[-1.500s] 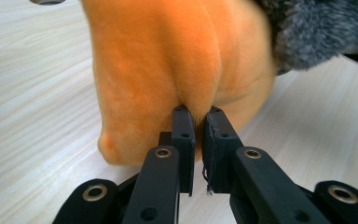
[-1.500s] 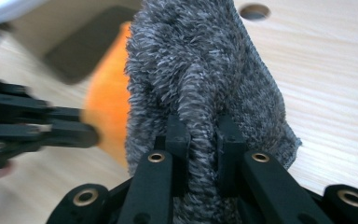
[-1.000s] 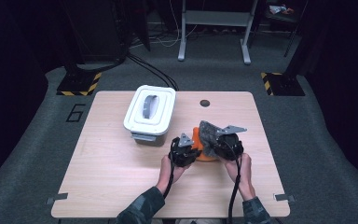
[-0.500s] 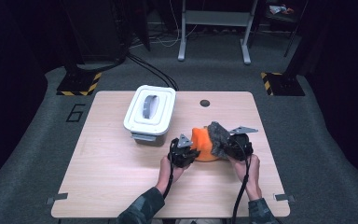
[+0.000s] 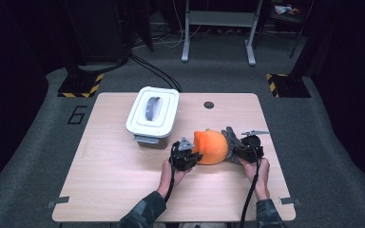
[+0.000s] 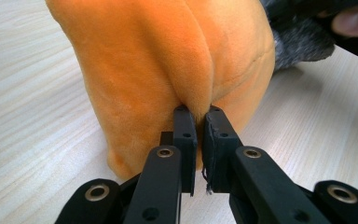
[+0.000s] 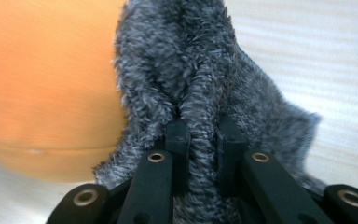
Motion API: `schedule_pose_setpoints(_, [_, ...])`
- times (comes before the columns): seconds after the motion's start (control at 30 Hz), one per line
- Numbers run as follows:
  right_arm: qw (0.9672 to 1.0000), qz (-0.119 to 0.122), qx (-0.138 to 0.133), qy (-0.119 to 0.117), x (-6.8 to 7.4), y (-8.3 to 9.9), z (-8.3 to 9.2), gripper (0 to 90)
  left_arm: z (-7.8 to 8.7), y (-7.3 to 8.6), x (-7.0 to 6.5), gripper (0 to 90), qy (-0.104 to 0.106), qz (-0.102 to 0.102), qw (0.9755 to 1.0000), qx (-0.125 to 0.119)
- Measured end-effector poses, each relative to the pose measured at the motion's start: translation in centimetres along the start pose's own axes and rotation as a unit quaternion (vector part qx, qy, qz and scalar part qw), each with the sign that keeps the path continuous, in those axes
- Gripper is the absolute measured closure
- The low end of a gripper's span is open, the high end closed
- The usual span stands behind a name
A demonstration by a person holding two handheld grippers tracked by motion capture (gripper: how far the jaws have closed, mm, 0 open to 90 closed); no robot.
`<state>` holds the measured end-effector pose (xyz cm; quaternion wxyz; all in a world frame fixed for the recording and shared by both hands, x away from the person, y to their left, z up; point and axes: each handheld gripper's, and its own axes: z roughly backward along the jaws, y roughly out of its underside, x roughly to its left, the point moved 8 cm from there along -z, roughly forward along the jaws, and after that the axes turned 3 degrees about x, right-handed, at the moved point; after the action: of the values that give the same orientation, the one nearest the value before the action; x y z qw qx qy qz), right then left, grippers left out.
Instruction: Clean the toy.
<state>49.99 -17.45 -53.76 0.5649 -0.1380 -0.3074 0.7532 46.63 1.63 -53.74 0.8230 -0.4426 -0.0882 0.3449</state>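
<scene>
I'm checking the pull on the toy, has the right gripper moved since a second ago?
Yes. The right gripper, shut on the grey fabric, has shifted toward the table's right edge, away from the white box.

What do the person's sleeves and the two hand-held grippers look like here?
Each hand-held gripper, left and right, is black, with brass-coloured rivets along its jaws. A grey three-cornered plate tops each, and a black cable trails back. The sleeves are dark green camouflage.

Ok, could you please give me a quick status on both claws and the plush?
Left claw shut on orange plush. Right claw shut on its grey fuzzy part. White lidded box nearby, not obstructing.
</scene>
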Motion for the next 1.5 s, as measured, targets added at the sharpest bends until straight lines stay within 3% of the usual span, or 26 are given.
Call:
schedule_pose_setpoints(0.17, [0.9996, -0.009, 0.027, 0.006, -0.5, 1.0, -1.7, 79.1, 0.0, 0.1, -0.1, 84.7, -0.002, 0.003, 1.0000, 0.000])
schedule_pose_setpoints(0.3, [0.9995, -0.002, 0.027, 0.014, -0.4, 1.0, -1.8, 79.2, 0.0, 0.0, -0.1, 84.6, -0.004, 0.005, 1.0000, -0.001])
schedule_pose_setpoints(0.43, [0.9998, -0.007, 0.012, 0.011, -1.0, 0.8, -0.6, 79.4, 0.1, 0.0, 0.1, 84.6, -0.004, 0.007, 1.0000, 0.000])
schedule_pose_setpoints(0.6, [0.9997, 0.001, -0.026, 0.004, -0.8, 0.0, 2.7, 79.4, 0.0, -0.1, 0.1, 84.5, -0.006, 0.007, 1.0000, -0.003])
schedule_pose_setpoints(0.67, [0.9990, 0.011, -0.043, -0.006, -0.1, -0.6, 4.0, 79.4, 0.0, -0.1, 0.1, 84.5, -0.006, 0.009, 0.9999, -0.003])
schedule_pose_setpoints(0.77, [0.9968, 0.027, -0.064, -0.038, 2.0, -1.6, 5.9, 79.4, 0.0, -0.1, 0.2, 84.5, -0.007, 0.004, 1.0000, 0.000])
schedule_pose_setpoints(0.97, [0.9923, 0.082, -0.068, -0.063, 6.5, -2.9, 6.5, 79.1, 0.0, -0.2, 0.1, 84.4, -0.010, 0.003, 0.9999, -0.002])
schedule_pose_setpoints(1.13, [0.9896, 0.121, -0.058, -0.051, 8.8, -3.1, 5.1, 78.6, 0.0, -0.2, 0.1, 84.3, -0.008, 0.002, 1.0000, -0.004])
schedule_pose_setpoints(1.23, [0.9891, 0.124, -0.055, -0.056, 9.7, -2.9, 4.5, 78.3, 0.0, -0.2, 0.0, 84.3, -0.009, -0.001, 1.0000, -0.003])
schedule_pose_setpoints(1.37, [0.9874, 0.150, -0.049, -0.009, 10.1, -2.7, 3.4, 78.3, 0.0, -0.3, -0.2, 84.4, -0.020, -0.020, 0.9996, 0.006])
schedule_pose_setpoints(1.5, [0.9869, 0.155, -0.045, 0.002, 10.0, -2.7, 3.3, 78.7, 0.0, -0.3, -0.2, 84.4, -0.020, -0.017, 0.9997, 0.005])
